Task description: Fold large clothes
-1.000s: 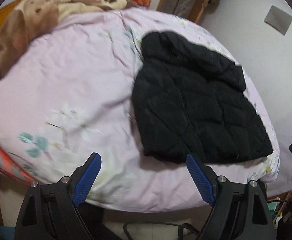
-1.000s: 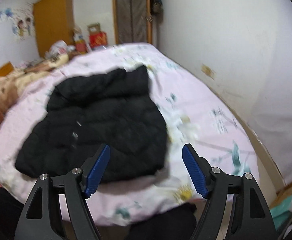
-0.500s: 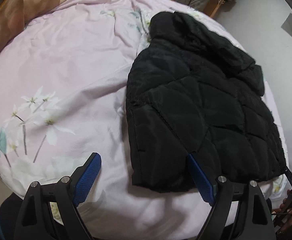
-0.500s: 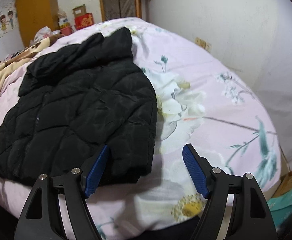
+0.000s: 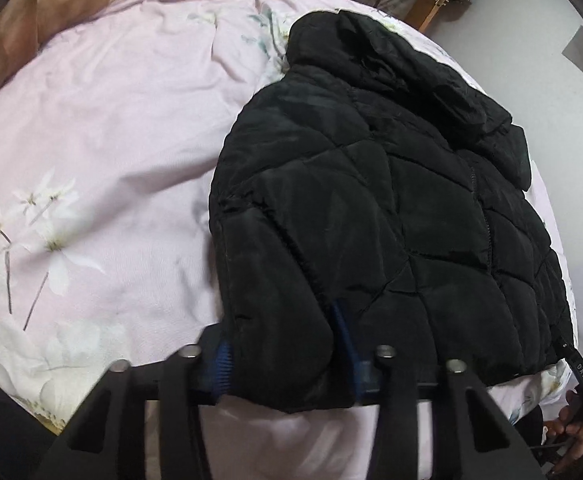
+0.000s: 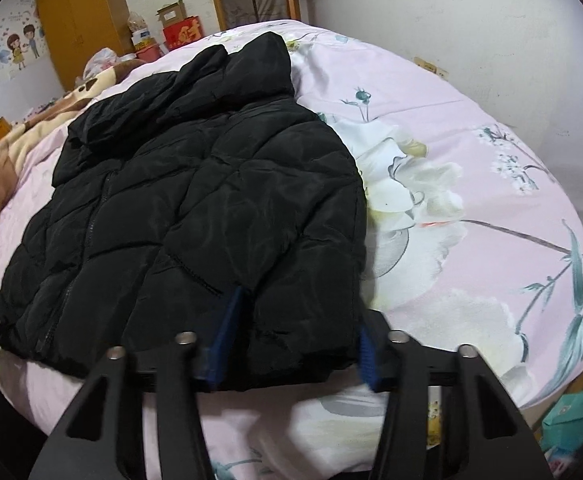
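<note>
Black puffer jacket (image 5: 371, 208) flat on pink floral bed (image 5: 111, 128). Left gripper (image 5: 287, 354) and right gripper (image 6: 291, 344) each closing, blue pads pinching 1 sleeve cuff.

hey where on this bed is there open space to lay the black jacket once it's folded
Two bare patches of pink floral bedsheet: a wide one between the black quilted puffer jacket and the brown spotted blanket, and one between the jacket and the white wall. The near edge is crowded: the left gripper and right gripper are closing on the jacket's cuffs.
</note>
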A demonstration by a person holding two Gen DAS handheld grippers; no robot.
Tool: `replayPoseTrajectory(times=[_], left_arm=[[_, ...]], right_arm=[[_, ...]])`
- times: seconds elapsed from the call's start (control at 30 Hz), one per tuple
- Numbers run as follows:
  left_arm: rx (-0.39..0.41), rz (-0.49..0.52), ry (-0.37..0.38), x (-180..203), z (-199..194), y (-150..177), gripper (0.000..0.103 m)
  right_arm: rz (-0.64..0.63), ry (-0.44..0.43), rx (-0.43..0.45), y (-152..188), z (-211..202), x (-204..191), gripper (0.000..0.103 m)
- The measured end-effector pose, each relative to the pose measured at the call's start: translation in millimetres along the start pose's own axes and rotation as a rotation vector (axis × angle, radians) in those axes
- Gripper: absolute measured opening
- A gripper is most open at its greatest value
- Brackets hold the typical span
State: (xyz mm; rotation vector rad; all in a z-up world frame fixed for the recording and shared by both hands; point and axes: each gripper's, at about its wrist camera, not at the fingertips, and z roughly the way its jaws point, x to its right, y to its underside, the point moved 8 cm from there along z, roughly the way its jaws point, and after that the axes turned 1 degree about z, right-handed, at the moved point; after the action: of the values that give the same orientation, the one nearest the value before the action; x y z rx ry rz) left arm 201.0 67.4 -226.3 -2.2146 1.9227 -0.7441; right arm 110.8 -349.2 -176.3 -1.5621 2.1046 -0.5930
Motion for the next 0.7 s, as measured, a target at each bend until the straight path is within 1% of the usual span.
replayPoseTrajectory(times=[0.03, 0.07, 0.13, 0.27, 0.4, 0.6, 0.7], left_arm=[[0.017, 0.008, 0.011, 3.7, -5.1, -1.3, 0.031], [0.028, 0.017, 0.013, 5.3, -9.1, -2.8, 0.028], [0.045, 0.032, 0.017, 9.1, -19.0, -4.8, 0.025], [0.076, 0.038, 0.030, 14.5, -38.4, -7.0, 0.022], [0.098, 0.049, 0.042, 16.4, -58.6, -7.6, 0.022], [0.124, 0.079, 0.064, 17.1, -90.3, -2.0, 0.022], [0.129, 0.107, 0.064, 17.1, -104.4, 4.3, 0.022]], right_arm=[[0.000, 0.002, 0.003, -0.5, -2.5, -0.2, 0.036], [0.005, 0.001, 0.006, -1.1, -6.0, 0.2, 0.028], [0.014, -0.015, 0.012, -3.2, -11.9, -0.3, 0.022], [-0.008, -0.018, 0.041, -7.9, -29.5, -5.9, 0.019], [-0.022, -0.027, 0.063, -9.5, -47.9, -8.4, 0.018], [-0.057, -0.034, 0.073, -2.2, -84.6, -10.2, 0.017], [-0.039, -0.052, 0.067, 5.9, -100.0, -8.5, 0.017]])
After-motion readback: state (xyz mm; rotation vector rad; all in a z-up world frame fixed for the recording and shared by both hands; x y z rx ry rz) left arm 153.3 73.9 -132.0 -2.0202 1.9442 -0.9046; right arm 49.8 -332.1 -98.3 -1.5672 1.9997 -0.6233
